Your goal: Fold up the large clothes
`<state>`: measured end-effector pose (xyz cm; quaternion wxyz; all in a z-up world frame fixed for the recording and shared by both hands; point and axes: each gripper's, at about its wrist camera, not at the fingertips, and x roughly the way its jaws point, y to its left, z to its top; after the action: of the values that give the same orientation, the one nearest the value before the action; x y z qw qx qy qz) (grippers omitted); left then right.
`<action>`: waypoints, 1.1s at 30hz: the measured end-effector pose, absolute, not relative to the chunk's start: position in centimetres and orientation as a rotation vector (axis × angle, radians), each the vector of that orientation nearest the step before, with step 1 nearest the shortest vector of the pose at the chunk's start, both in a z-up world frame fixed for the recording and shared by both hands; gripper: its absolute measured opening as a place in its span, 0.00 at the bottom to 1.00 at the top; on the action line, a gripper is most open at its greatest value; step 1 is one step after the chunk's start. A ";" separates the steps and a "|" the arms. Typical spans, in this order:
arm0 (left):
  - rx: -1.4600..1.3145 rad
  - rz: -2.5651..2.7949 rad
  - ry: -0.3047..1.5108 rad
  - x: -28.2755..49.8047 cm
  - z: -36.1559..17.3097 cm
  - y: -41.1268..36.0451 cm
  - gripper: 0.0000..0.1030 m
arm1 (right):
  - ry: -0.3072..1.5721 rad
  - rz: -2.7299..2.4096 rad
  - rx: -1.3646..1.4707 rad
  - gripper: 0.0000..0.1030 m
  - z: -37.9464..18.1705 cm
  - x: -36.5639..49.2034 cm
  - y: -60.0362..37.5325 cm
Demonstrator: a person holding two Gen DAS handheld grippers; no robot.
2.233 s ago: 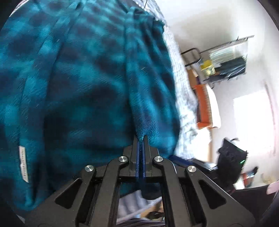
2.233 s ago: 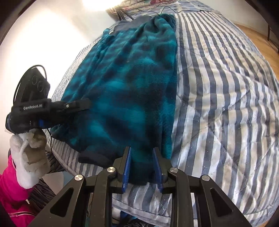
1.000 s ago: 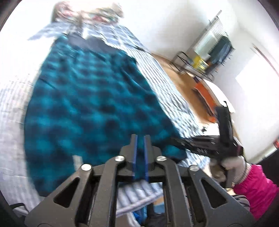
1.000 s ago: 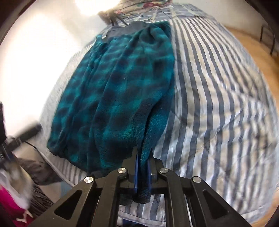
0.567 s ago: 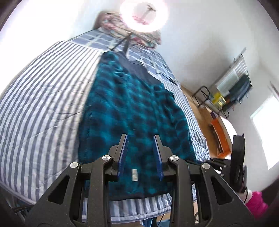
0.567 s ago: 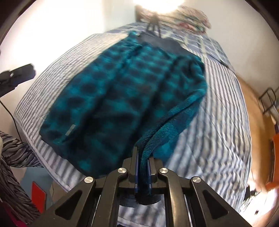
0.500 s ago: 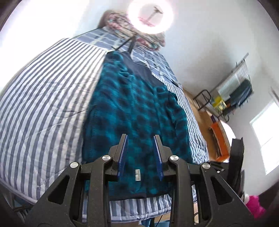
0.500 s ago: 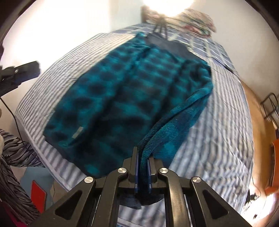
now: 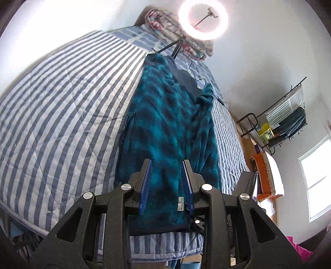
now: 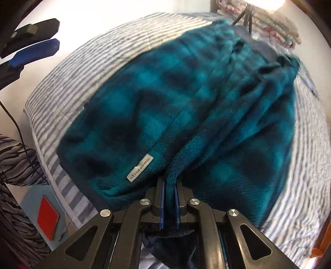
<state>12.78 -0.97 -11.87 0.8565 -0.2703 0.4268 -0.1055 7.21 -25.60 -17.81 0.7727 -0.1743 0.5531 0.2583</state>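
Striped bedspread (image 9: 62, 115) is covering the bed; teal plaid fleece (image 9: 171, 124) is lying lengthwise on it. Left gripper (image 9: 166, 182) is hovering above the near hem, jaws just opening, nothing between. Right gripper (image 10: 169, 203) is pinching a fleece fold at the near edge.

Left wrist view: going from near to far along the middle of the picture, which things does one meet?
left gripper → white label → teal plaid garment → dark collar → folded patterned bedding → ring light
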 end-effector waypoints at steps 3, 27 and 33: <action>-0.574 -0.230 0.914 13.0 -12.6 -1.7 0.34 | 1.200 0.603 -0.367 0.11 -17.4 7.3 -26.2; -0.454 -0.503 1.116 14.4 -18.8 -14.7 0.39 | 1.051 0.496 0.021 0.48 -8.3 21.2 -38.0; -0.370 -0.516 1.152 14.5 -20.0 -16.3 0.25 | 1.049 0.415 0.088 0.57 -8.9 28.2 -38.9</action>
<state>14.47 -16.31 -20.03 0.7915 -0.1720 0.5352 -0.2399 28.21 -38.94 -8.94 0.8443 0.0415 0.4968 0.1968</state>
